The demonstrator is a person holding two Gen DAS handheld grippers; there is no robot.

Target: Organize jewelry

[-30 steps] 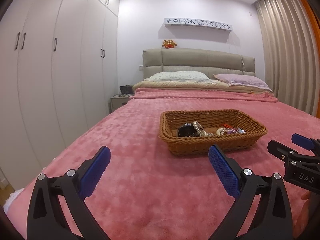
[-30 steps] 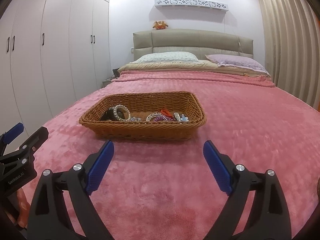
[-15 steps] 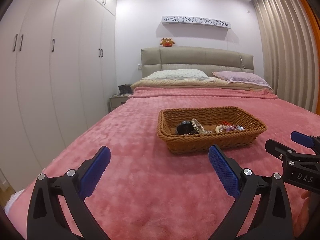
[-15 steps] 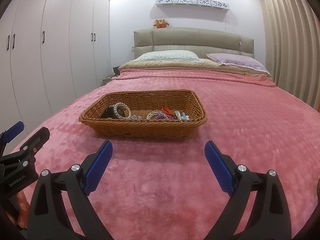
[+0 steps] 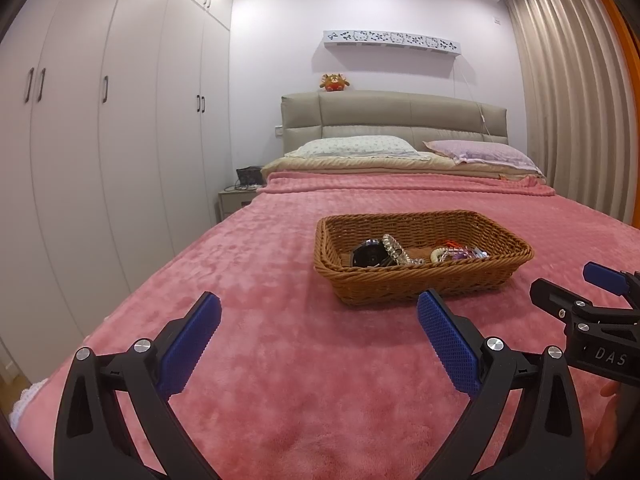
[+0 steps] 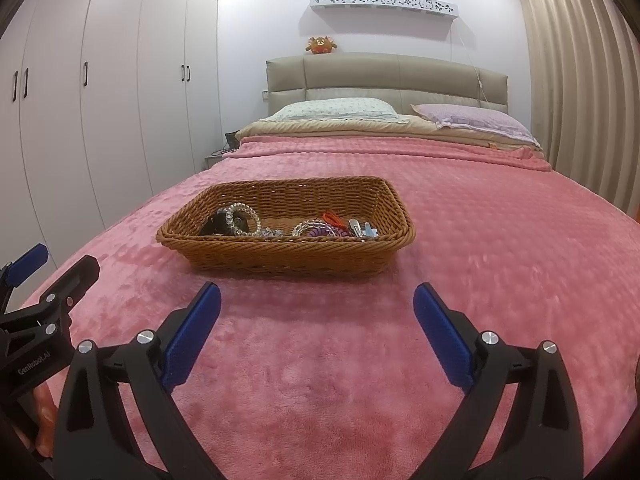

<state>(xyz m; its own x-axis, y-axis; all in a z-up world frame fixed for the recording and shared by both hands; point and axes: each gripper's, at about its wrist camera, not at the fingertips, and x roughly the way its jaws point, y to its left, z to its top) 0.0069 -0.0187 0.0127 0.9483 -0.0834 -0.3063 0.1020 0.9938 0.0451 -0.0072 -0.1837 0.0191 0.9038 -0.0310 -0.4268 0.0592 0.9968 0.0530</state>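
Right tongs [image 6: 316, 320] opening wider before basket [image 6: 280, 256].

Open pink blanket [image 6: 500, 240] lies between my right gripper [image 6: 316, 304] and the wicker basket [image 6: 288, 258], with nothing on it; my jaws there are opening with nothing between them. My left gripper [image 5: 320, 316] has the same bare stretch ahead, jaws wide. The basket's raised rim walls in the jewelry [image 6: 280, 226], so entry is from above. The two grippers sit near each other, side by side. The wardrobe [image 5: 100, 140] bounds the left, the curtain [image 6: 580, 80] the right.
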